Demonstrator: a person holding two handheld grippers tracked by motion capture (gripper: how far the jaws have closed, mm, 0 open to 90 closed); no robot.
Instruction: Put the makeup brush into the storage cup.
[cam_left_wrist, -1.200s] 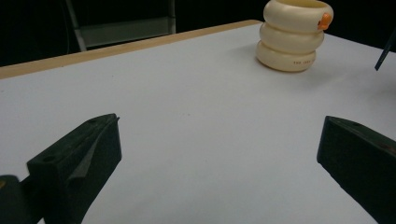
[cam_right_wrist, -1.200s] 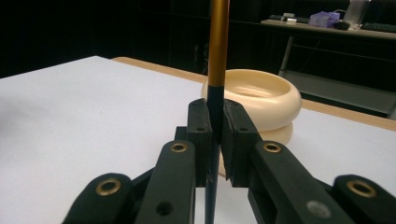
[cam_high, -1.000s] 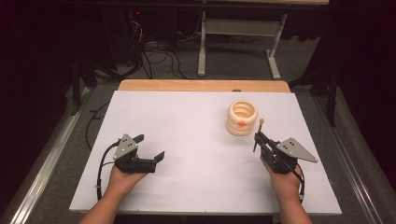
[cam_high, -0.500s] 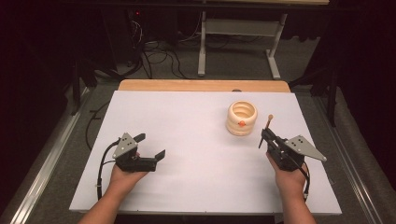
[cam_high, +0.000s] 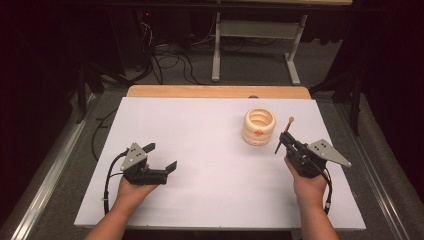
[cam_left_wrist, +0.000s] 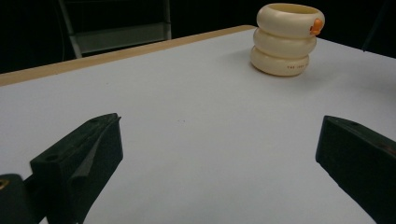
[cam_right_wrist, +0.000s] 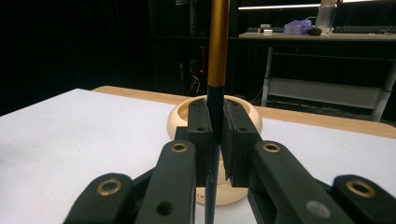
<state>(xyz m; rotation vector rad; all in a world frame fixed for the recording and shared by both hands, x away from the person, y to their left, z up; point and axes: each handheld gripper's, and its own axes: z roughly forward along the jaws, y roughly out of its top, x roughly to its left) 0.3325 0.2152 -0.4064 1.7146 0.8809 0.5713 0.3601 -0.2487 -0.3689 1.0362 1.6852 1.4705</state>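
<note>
Pinched between the pressed-together jaws of our right hand-held gripper (cam_high: 286, 142) is a thin brush (cam_high: 283, 135), a dark stick with a golden upper section and a small pale tip that points up and slightly away from us. In the right gripper view the brush (cam_right_wrist: 215, 70) stands nearly upright, clamped at its dark lower part between the two black pads, with its golden section rising out of the top of the frame. We hold that hand-held gripper at the right side of the white bench (cam_high: 210, 150), close to a cream ribbed holder (cam_high: 259, 126) made of three stacked rings with a small orange mark on its near side. The holder stands upright on the bench just to the left of and a little beyond the brush, and from the right gripper view it sits directly behind the closed jaws. Our left hand-held gripper (cam_high: 162, 156) rests at the near left of the bench, well apart from the holder, its jaws spread wide with nothing between them. The left gripper view shows those two black jaws far apart over bare white surface, with the holder (cam_left_wrist: 286, 39) at the far right. A wooden strip (cam_high: 220, 91) edges the far side of the bench.
</note>
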